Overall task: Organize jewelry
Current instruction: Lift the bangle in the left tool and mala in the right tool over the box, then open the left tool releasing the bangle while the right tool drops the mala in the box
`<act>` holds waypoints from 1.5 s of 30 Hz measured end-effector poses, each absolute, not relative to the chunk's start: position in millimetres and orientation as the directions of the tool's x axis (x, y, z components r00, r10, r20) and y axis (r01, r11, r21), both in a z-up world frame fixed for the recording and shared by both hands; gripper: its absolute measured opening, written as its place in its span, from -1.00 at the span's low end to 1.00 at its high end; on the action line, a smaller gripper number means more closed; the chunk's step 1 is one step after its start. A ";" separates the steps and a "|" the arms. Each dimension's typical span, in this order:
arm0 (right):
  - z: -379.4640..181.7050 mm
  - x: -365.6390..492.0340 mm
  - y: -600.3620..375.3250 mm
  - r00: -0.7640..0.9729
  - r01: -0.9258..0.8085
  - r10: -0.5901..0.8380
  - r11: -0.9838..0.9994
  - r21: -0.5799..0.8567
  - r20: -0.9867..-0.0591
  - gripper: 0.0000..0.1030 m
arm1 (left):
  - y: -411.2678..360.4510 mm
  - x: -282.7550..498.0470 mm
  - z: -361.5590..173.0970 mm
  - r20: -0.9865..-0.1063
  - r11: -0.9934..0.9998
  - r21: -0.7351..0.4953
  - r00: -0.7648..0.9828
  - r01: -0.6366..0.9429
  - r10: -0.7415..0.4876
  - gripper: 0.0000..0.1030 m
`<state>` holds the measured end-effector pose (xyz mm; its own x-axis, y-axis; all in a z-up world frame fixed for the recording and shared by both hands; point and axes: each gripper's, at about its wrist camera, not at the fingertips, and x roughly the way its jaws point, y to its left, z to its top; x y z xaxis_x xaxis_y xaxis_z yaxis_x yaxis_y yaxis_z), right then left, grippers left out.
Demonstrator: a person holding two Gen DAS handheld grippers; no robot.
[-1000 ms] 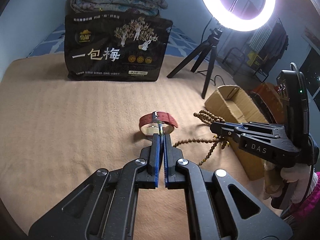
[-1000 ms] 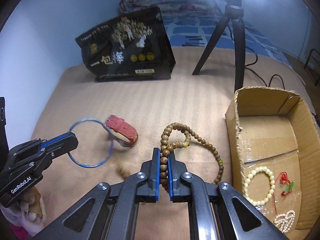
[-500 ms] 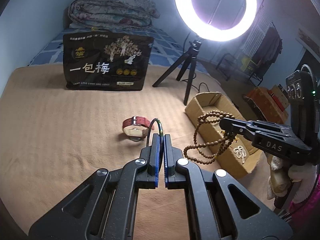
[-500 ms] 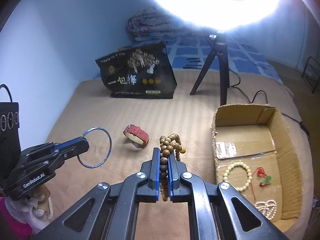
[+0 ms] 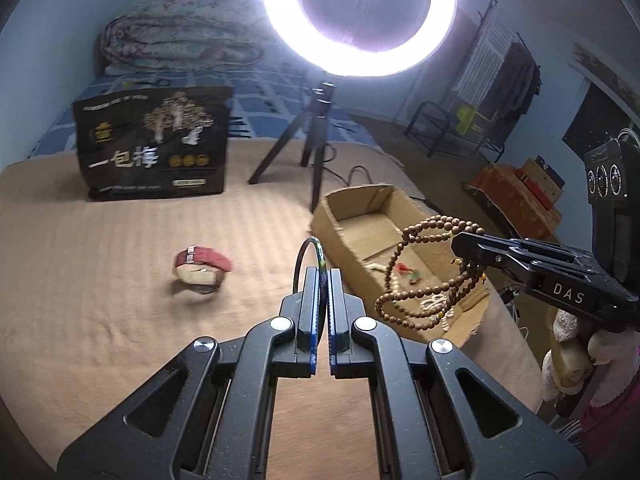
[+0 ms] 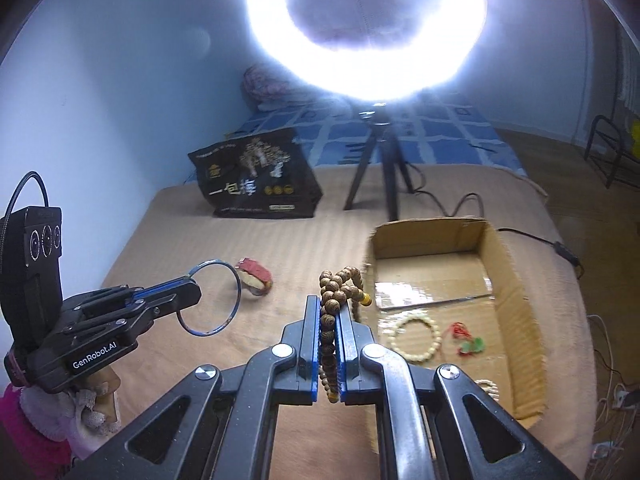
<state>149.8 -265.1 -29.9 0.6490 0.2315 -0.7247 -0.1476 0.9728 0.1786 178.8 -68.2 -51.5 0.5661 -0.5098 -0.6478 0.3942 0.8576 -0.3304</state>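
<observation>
Blanket (image 5: pixel 100 264) lies bare and tan around the red watch (image 5: pixel 202 266), with the black snack bag (image 5: pixel 154 142) and ring-light tripod (image 5: pixel 314 140) standing well back and the cardboard box (image 6: pixel 516 280) near the bed's right edge. Left gripper (image 5: pixel 323 276) is pinched together on a thin metal bangle (image 6: pixel 218 298), held in the air beside the watch, while the right gripper (image 6: pixel 329 312) is clamped on a wooden bead necklace (image 5: pixel 424 280) hanging just beside the box's near wall. Inside the box lie a cream bead bracelet (image 6: pixel 414 338), a red-and-green charm (image 6: pixel 466 338) and a white pearl piece (image 6: pixel 490 386).

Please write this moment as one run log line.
left gripper: shut on bangle | right gripper: shut on bead necklace | box: open | watch: on bed
</observation>
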 end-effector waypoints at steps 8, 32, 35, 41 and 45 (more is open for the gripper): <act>-28.3 137.5 -313.4 0.660 -0.081 0.174 0.984 0.161 -0.731 -0.92 | -110.3 185.7 -48.8 -0.638 0.833 -0.340 0.544 0.436 -0.545 -0.98; -60.4 154.7 -377.8 0.616 0.034 0.097 0.988 0.148 -0.782 -0.92 | -192.7 227.3 -81.1 -0.687 0.826 -0.315 0.487 0.468 -0.539 -0.98; -64.6 156.8 -380.2 0.608 0.040 0.096 0.988 0.151 -0.788 -0.92 | -198.7 230.7 -85.1 -0.695 0.831 -0.308 0.487 0.464 -0.529 -0.98; -69.7 159.8 -382.3 0.599 0.047 0.092 0.988 0.150 -0.796 -0.92 | -205.7 237.6 -88.6 -0.703 0.841 -0.300 0.491 0.450 -0.514 -0.98; -72.5 160.6 -381.2 0.592 0.047 0.091 0.988 0.147 -0.801 -0.92 | -208.6 239.9 -90.0 -0.711 0.847 -0.288 0.493 0.447 -0.502 -0.98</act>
